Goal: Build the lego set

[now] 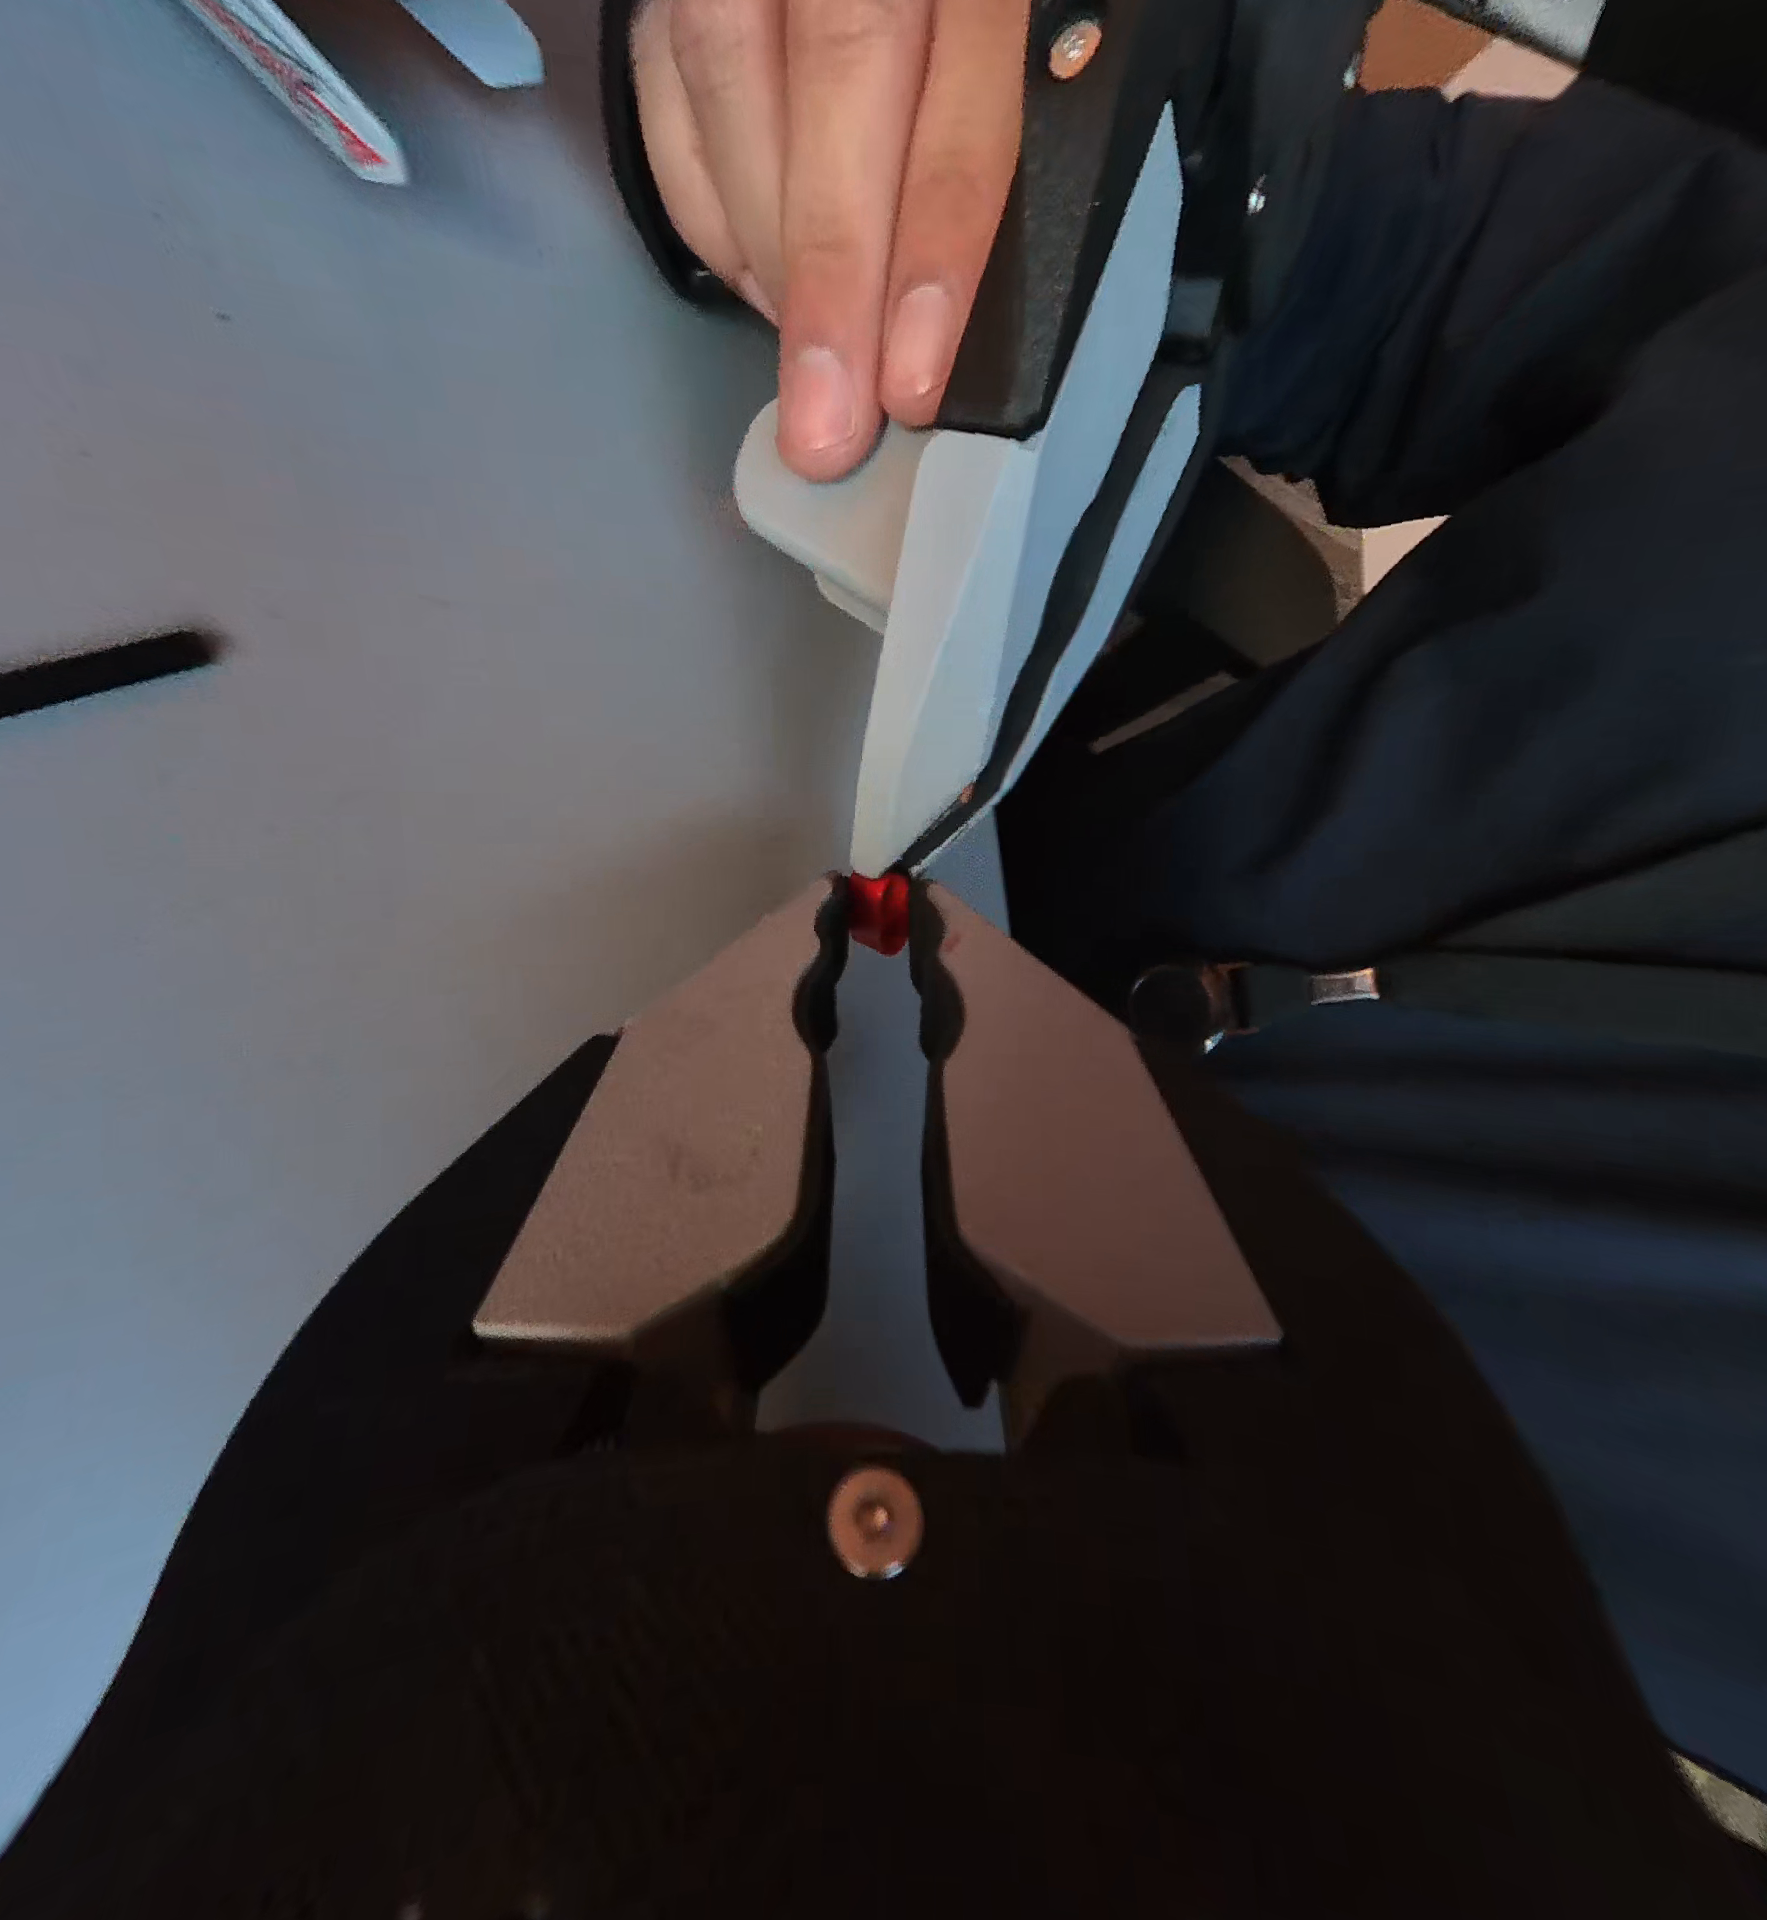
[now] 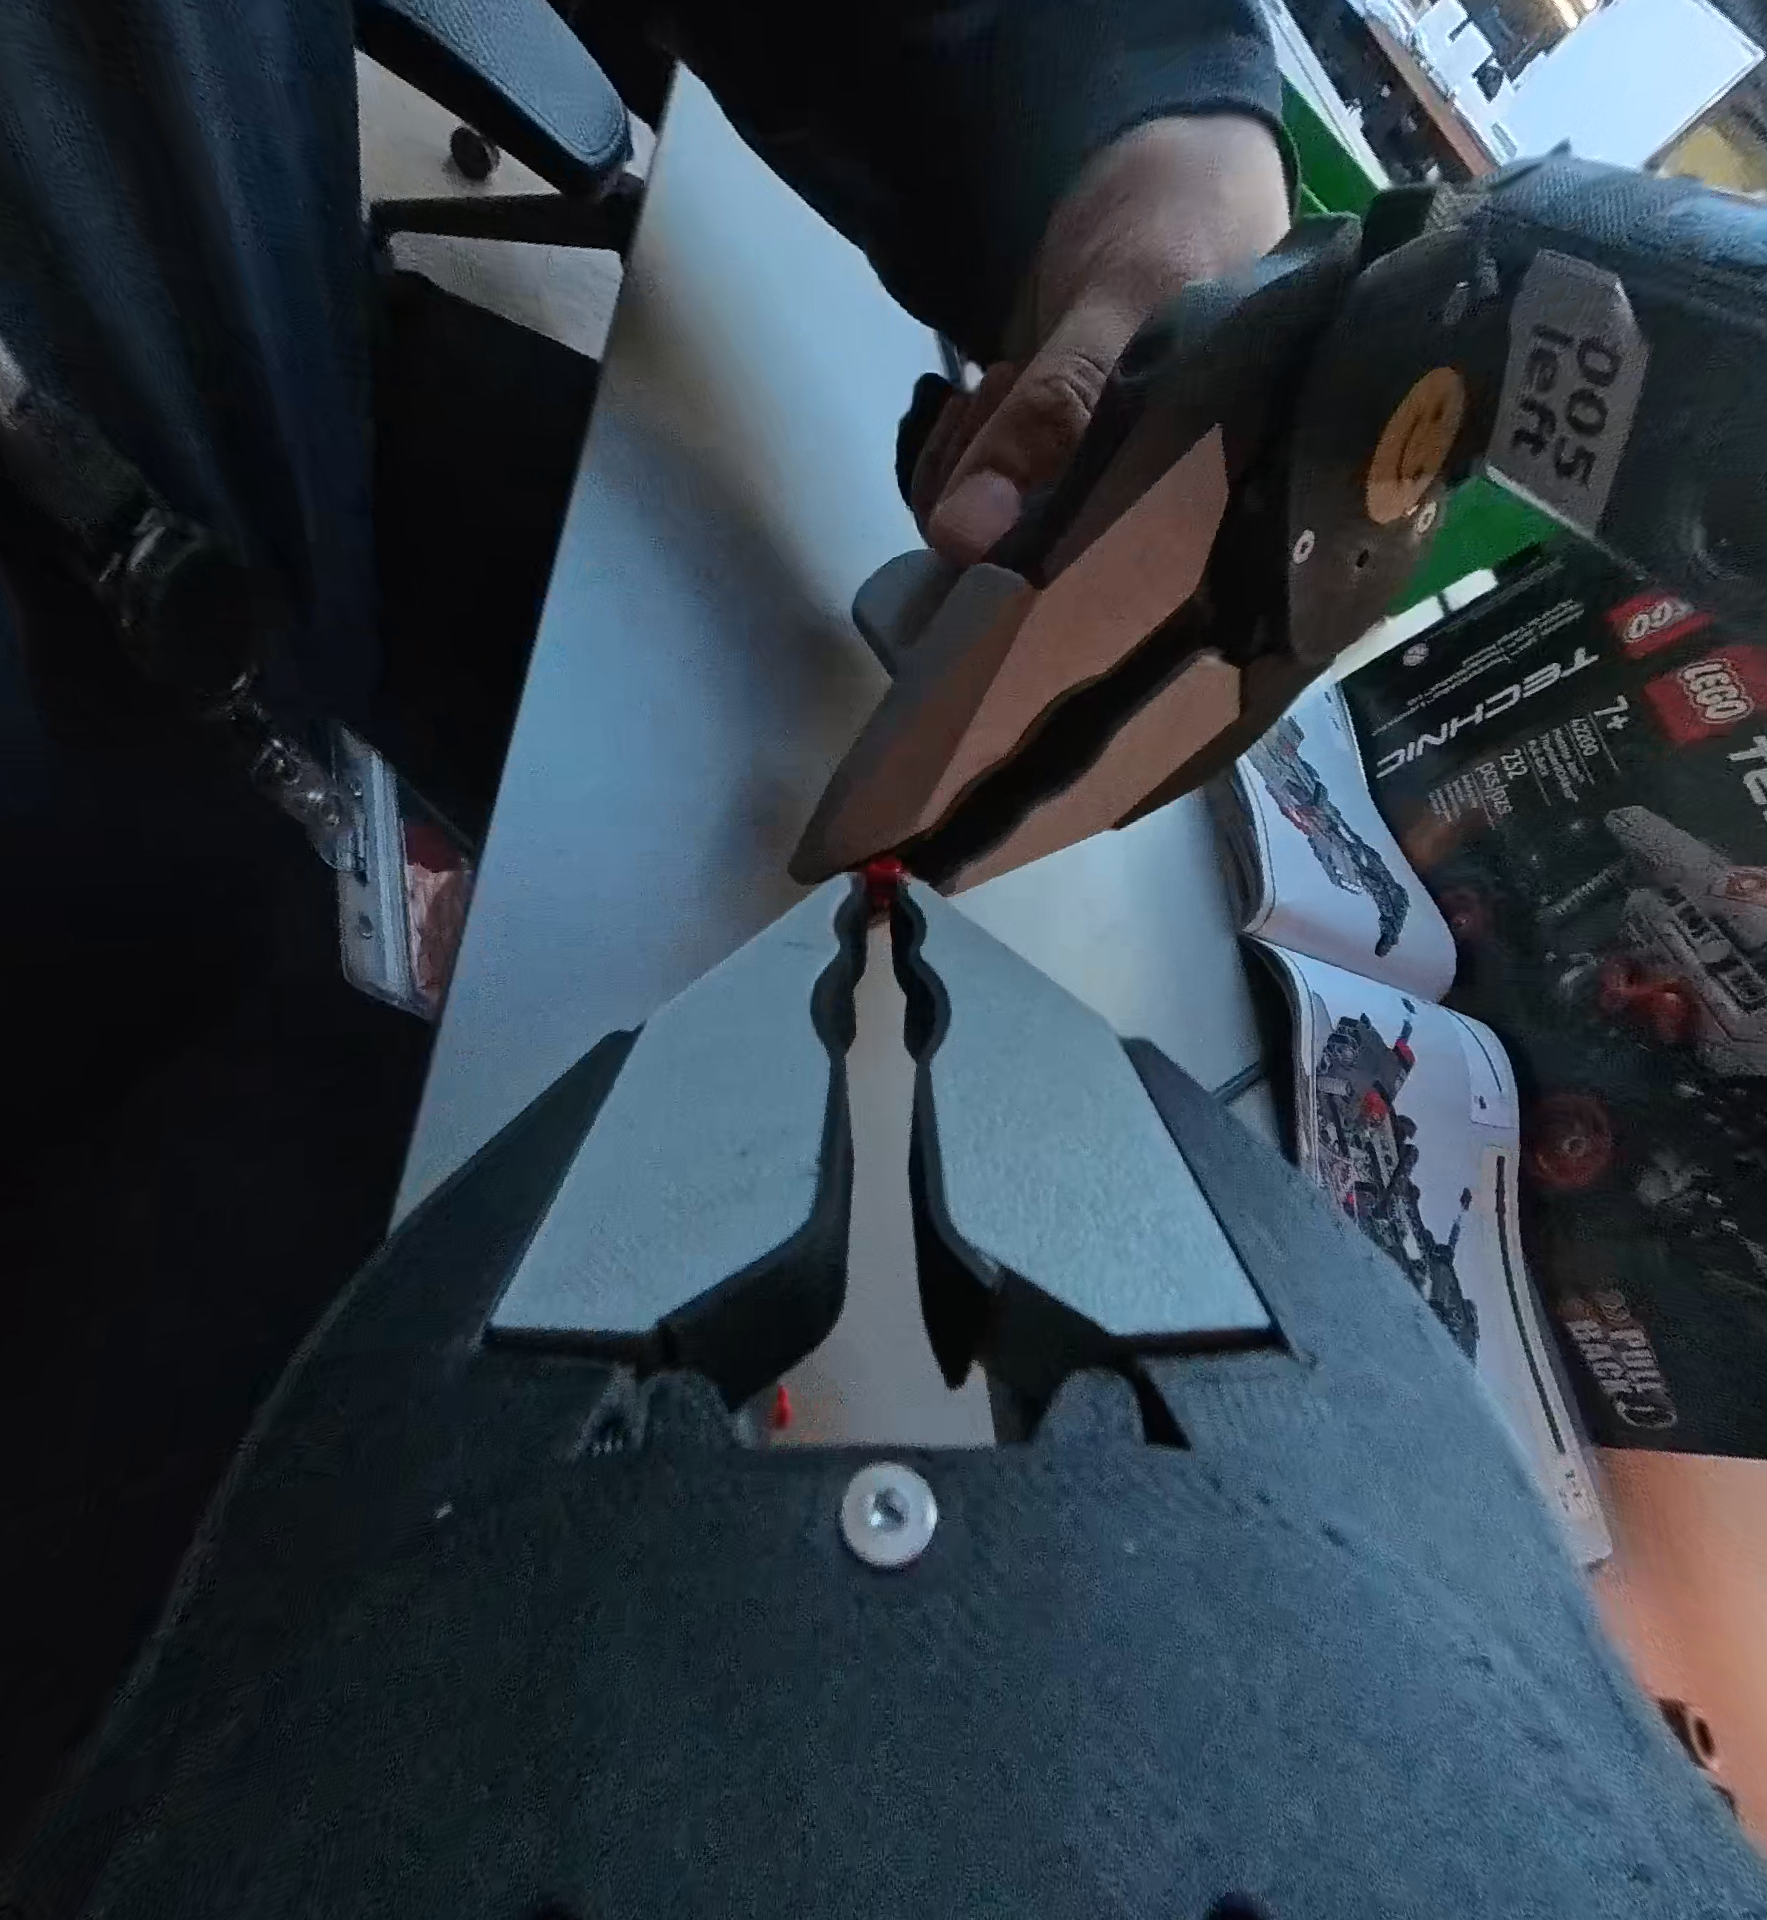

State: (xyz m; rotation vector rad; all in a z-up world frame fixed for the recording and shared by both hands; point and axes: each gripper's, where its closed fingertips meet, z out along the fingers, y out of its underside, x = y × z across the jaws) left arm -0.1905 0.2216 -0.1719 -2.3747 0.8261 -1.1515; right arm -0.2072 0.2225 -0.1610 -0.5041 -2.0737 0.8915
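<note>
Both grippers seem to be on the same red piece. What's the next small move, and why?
Probably release one side, likely the right gripper. The left gripper and the right one both pinch the small red piece tip to tip above the table, so a handover looks half done.

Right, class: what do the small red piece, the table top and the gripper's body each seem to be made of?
Small red piece: probably glossy moulded plastic, with a saturated colour and tiny highlights.
Table top: smooth matt pale-grey surface, likely laminate; no grain shows.
Right gripper body: black and grainy, perhaps printed plastic, fixed with a shiny metal screw.
</note>
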